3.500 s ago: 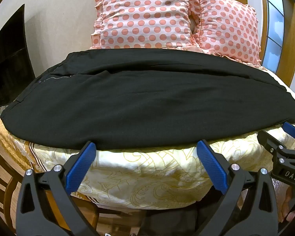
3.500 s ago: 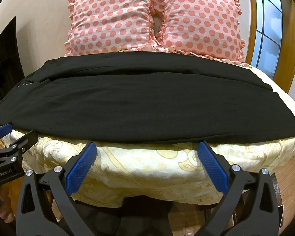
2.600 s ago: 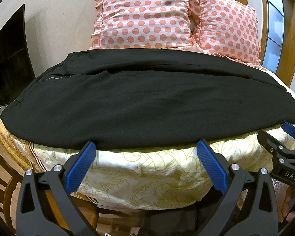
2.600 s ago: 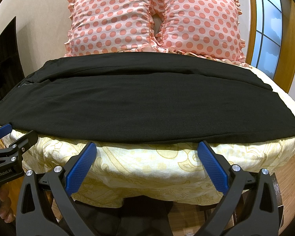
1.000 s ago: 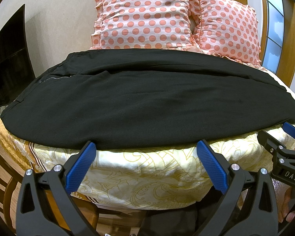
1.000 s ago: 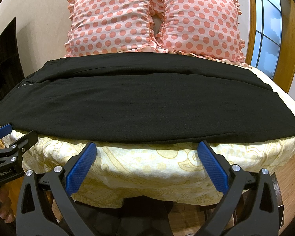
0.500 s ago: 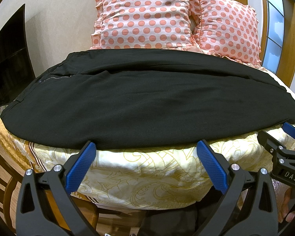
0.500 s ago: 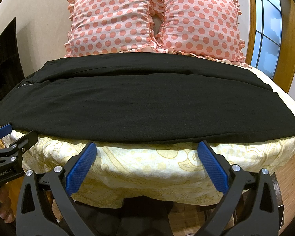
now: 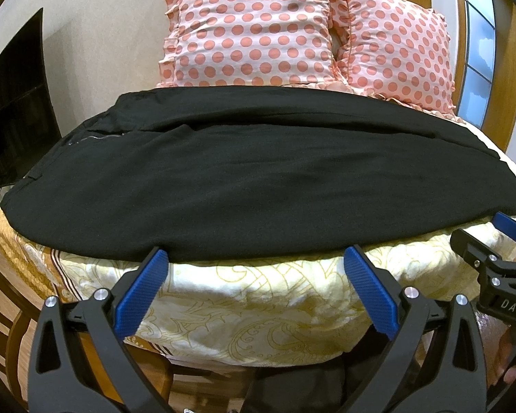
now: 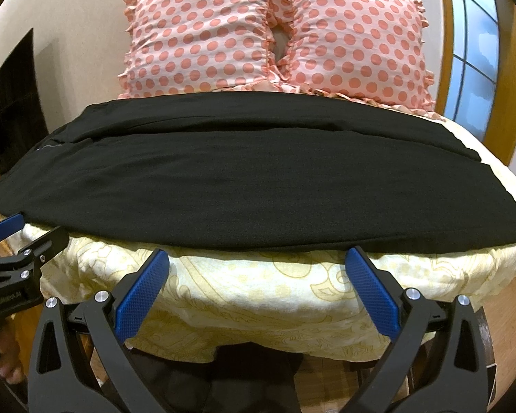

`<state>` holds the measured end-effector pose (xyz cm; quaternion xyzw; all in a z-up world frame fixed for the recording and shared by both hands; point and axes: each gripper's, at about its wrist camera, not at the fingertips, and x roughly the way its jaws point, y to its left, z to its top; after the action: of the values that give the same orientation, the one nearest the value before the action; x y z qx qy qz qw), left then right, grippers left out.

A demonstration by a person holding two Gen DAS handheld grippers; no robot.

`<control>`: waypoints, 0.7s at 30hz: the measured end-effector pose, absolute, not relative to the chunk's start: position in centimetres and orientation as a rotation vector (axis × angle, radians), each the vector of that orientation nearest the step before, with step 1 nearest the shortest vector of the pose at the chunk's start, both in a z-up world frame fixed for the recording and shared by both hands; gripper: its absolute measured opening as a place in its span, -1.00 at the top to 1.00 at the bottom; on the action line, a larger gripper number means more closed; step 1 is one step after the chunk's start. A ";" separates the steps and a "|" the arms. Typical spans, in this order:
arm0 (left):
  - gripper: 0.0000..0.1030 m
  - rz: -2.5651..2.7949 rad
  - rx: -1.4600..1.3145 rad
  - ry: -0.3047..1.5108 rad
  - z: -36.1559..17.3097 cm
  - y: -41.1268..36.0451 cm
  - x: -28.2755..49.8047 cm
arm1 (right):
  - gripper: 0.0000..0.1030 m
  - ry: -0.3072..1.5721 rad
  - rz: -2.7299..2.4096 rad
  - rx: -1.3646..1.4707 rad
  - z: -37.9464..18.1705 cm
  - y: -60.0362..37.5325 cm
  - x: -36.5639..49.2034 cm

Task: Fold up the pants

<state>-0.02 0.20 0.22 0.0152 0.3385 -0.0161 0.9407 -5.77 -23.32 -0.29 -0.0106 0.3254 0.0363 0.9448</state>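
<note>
Black pants (image 9: pixel 251 179) (image 10: pixel 244 186) lie spread flat across the bed, waistband at the left, leg ends at the right. A lengthwise seam shows one leg lying beside the other. My left gripper (image 9: pixel 258 258) hangs open just short of the pants' near edge, blue pads wide apart with nothing between them. My right gripper (image 10: pixel 258 258) is open too, at the same near edge further right. Each gripper shows in the other's view: the right gripper (image 9: pixel 492 241) at the far right, the left gripper (image 10: pixel 20 230) at the far left.
A yellow patterned bedspread (image 9: pixel 258 296) (image 10: pixel 258 289) covers the bed and drops over its near edge. Two pink polka-dot pillows (image 9: pixel 254 31) (image 10: pixel 206 31) lean at the head. A dark screen (image 9: pixel 13 103) stands left. A wood-framed window (image 10: pixel 478 51) is on the right.
</note>
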 end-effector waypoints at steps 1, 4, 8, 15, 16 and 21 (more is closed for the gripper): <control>-0.97 -0.048 0.028 0.700 0.4 0.3 0.0 | -0.97 0.664 0.086 -0.019 -0.2 -23.1 -5.4; -0.97 -0.110 -0.005 0.691 1.7 0.7 -1.0 | -0.97 0.650 0.173 0.021 0.8 -24.7 -6.0; -0.97 -0.105 0.009 0.621 4.7 1.2 -1.5 | -0.97 0.565 0.172 0.041 4.1 -28.4 -7.1; -0.97 0.006 0.041 0.592 7.6 1.6 4.4 | -0.97 0.570 -0.091 0.076 8.3 -35.6 -0.1; -0.97 0.015 0.033 0.598 7.9 1.6 5.7 | -0.97 0.585 -0.125 0.082 8.6 -36.6 1.6; -0.97 0.091 0.040 0.588 9.0 1.8 11.3 | -0.97 0.687 -0.292 0.099 8.9 -42.2 12.1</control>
<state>11.27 1.83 9.01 0.0198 0.2897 0.0446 0.9559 12.08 -42.21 8.87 0.0484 0.3357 -0.1425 0.9299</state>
